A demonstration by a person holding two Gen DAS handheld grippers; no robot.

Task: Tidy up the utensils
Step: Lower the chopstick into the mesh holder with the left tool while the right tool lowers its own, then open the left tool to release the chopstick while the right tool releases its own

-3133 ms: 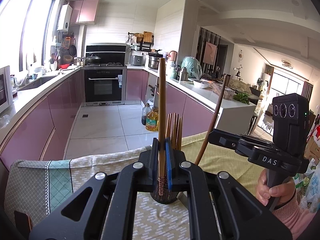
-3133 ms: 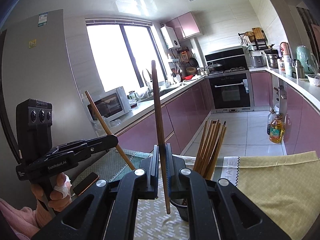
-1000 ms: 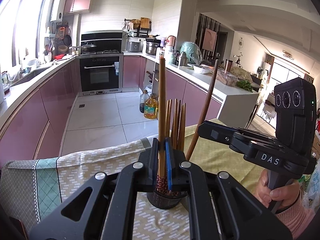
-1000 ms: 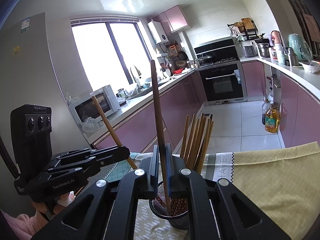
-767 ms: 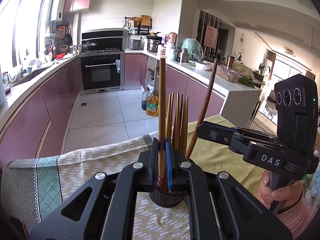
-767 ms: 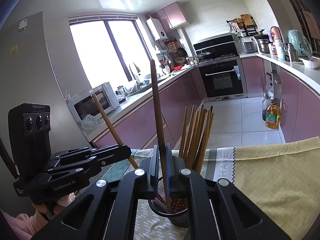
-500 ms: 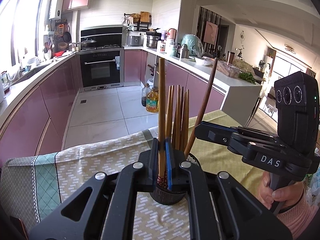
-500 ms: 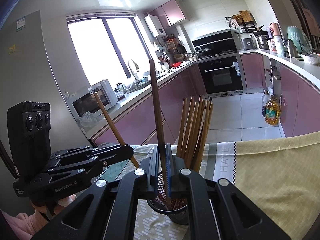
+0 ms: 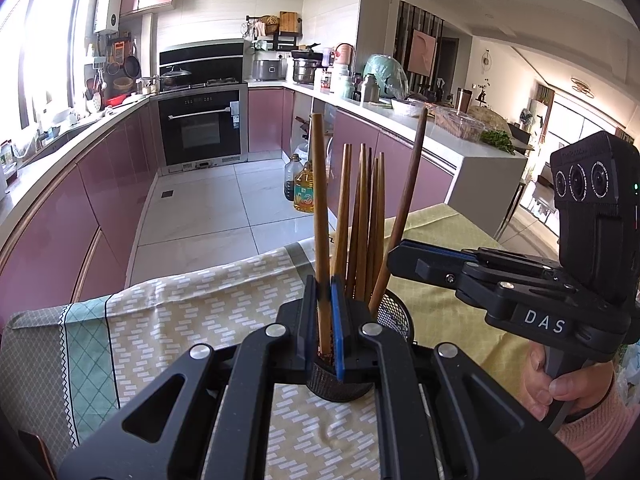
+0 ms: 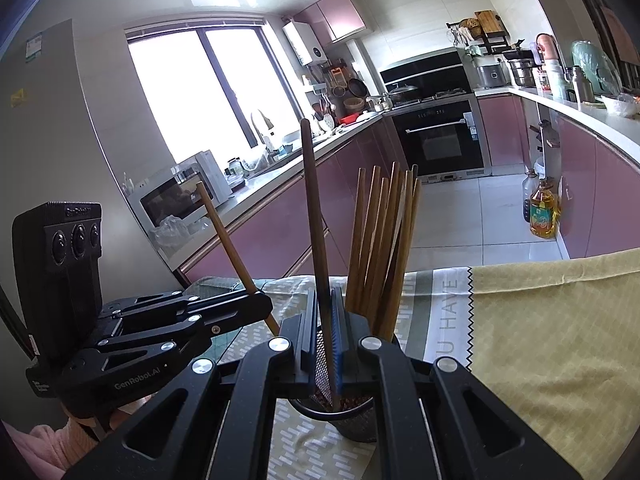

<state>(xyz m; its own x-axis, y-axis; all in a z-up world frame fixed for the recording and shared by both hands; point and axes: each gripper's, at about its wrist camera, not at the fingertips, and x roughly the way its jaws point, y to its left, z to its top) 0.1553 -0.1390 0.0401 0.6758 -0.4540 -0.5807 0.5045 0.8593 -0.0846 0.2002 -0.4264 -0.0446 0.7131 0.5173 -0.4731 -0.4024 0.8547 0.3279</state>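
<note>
A black mesh holder (image 9: 352,380) (image 10: 356,420) stands on the table with several wooden chopsticks (image 9: 362,220) (image 10: 384,240) upright in it. My left gripper (image 9: 323,292) is shut on a light brown chopstick (image 9: 320,200), whose lower end reaches into the holder. From the right, my right gripper (image 9: 400,256) comes in over the holder's rim. In the right wrist view, the right gripper (image 10: 325,300) is shut on a dark brown chopstick (image 10: 316,220) with its tip inside the holder. The left gripper (image 10: 256,300) shows at the left with its tilted chopstick (image 10: 228,240).
A yellow and green patterned cloth (image 9: 180,320) (image 10: 540,320) covers the table, whose far edge drops to the kitchen floor. Oil bottles (image 9: 304,196) stand on the floor beyond. A hand in a pink sleeve (image 9: 560,384) grips the right handle. A dark flat object (image 9: 32,452) lies at the near left corner.
Both grippers have sunk toward the holder with their chopsticks. The chopsticks' lower ends now sit deeper inside the mesh cup. Both grips stay shut.
</note>
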